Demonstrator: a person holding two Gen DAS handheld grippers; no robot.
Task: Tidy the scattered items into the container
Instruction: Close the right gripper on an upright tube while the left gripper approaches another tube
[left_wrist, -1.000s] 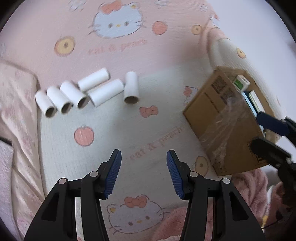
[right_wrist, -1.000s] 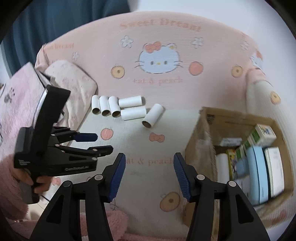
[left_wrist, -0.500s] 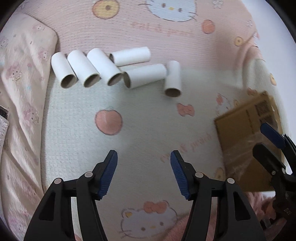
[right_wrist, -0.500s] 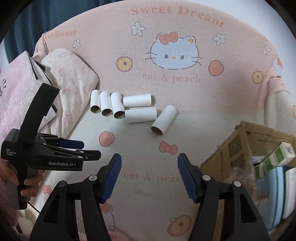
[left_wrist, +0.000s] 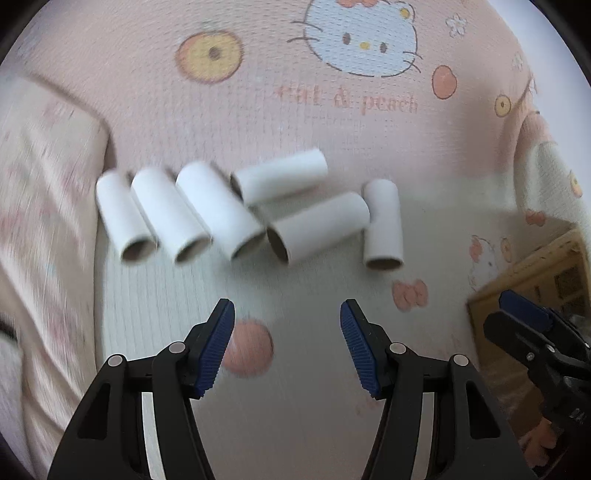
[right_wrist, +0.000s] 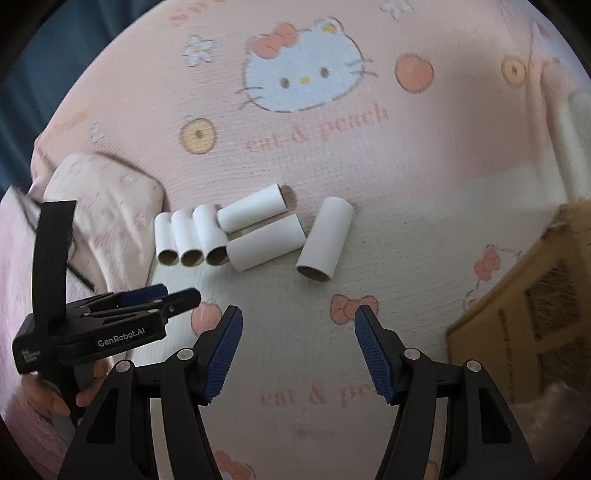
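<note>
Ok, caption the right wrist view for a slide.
Open right gripper above six white cardboard tubes on a cartoon-cat blanket.

Bare blanket (left_wrist: 295, 280) is left free between the 6 white tubes (left_wrist: 317, 225) and the frame's bottom. The right edge is blocked by the cardboard box (right_wrist: 524, 317), the left by a pillow (right_wrist: 103, 192).

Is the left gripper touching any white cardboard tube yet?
Apart. The left wrist view shows the left gripper open and empty, with bare blanket between its fingers and the nearest white cardboard tube.
</note>
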